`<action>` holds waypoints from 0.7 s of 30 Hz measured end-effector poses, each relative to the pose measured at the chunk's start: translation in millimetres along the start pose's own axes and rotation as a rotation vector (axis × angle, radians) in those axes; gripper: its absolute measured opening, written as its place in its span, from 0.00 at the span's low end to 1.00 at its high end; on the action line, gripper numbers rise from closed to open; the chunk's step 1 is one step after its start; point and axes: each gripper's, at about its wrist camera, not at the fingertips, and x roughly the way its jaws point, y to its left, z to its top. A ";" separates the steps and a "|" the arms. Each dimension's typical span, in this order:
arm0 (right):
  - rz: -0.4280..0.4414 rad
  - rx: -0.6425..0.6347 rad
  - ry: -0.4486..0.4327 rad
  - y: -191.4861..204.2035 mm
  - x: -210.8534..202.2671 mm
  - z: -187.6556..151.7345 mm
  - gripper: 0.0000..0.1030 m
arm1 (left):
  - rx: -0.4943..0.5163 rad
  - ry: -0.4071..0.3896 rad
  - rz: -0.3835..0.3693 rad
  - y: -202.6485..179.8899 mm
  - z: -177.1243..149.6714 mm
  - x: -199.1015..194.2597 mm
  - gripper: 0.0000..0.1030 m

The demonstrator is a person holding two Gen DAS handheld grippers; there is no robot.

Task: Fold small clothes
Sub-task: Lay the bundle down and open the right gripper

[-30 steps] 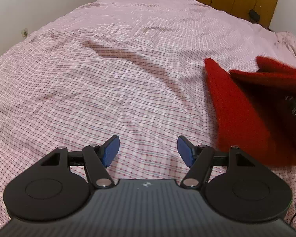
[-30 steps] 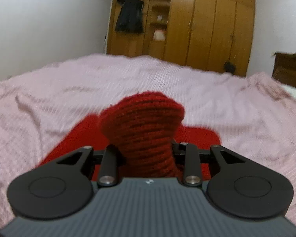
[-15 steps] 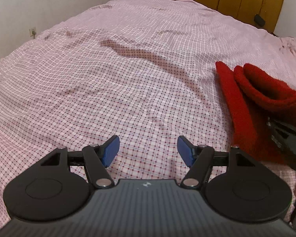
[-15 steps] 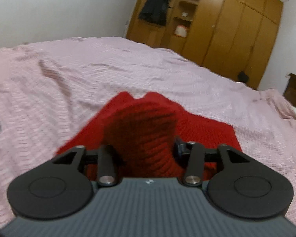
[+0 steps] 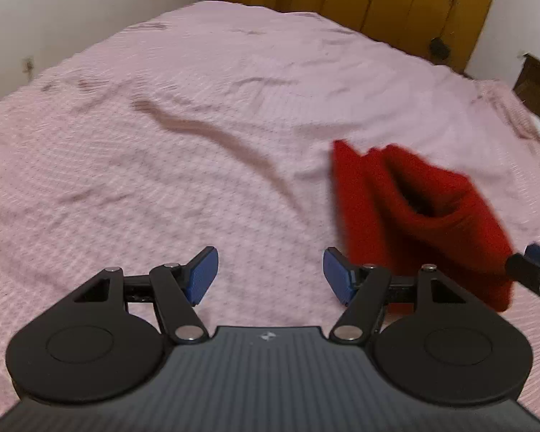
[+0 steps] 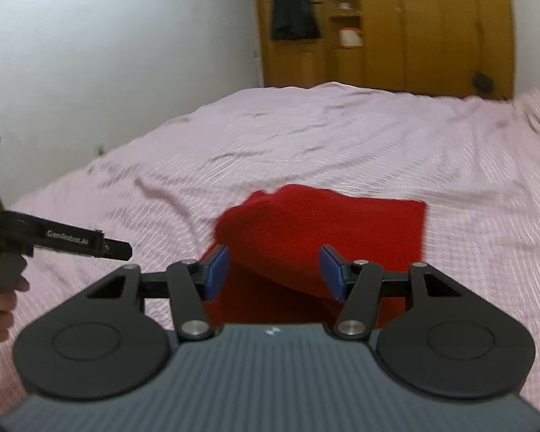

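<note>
A red knitted garment lies folded over on the pink checked bedspread. My right gripper is open just above its near edge, with the blue pads on either side and nothing held. In the left wrist view the garment lies to the right, with a loose fold standing up. My left gripper is open and empty over bare bedspread, to the left of the garment. The right gripper's tip shows at the right edge there.
The left gripper's body and the hand that holds it show at the left of the right wrist view. A wooden wardrobe stands beyond the bed, with a white wall on the left. A dark wooden piece stands at the bed's right.
My right gripper has opened and let go of the red garment, which has dropped onto the bed. My left gripper stayed open and swung a little toward the garment.
</note>
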 end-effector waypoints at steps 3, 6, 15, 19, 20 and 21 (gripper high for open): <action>-0.062 0.046 -0.027 -28.4 -6.6 2.0 0.56 | -0.013 -0.002 -0.061 -16.7 15.5 1.5 0.70; -0.146 0.090 -0.030 -54.8 2.4 -0.2 0.56 | -0.028 -0.007 -0.128 -37.5 35.3 10.4 0.70; -0.194 0.234 0.017 -105.4 30.2 -21.7 0.56 | -0.062 0.099 -0.217 -78.6 69.9 83.2 0.74; -0.206 0.209 0.021 -107.9 42.5 -21.1 0.56 | -0.090 0.112 -0.251 -82.5 72.1 95.3 0.75; -0.221 0.189 0.018 -109.1 45.1 -20.0 0.56 | -0.089 0.120 -0.260 -84.6 72.4 98.7 0.77; -0.239 0.172 0.015 -108.5 47.8 -20.1 0.56 | -0.087 0.135 -0.268 -87.0 73.1 102.4 0.77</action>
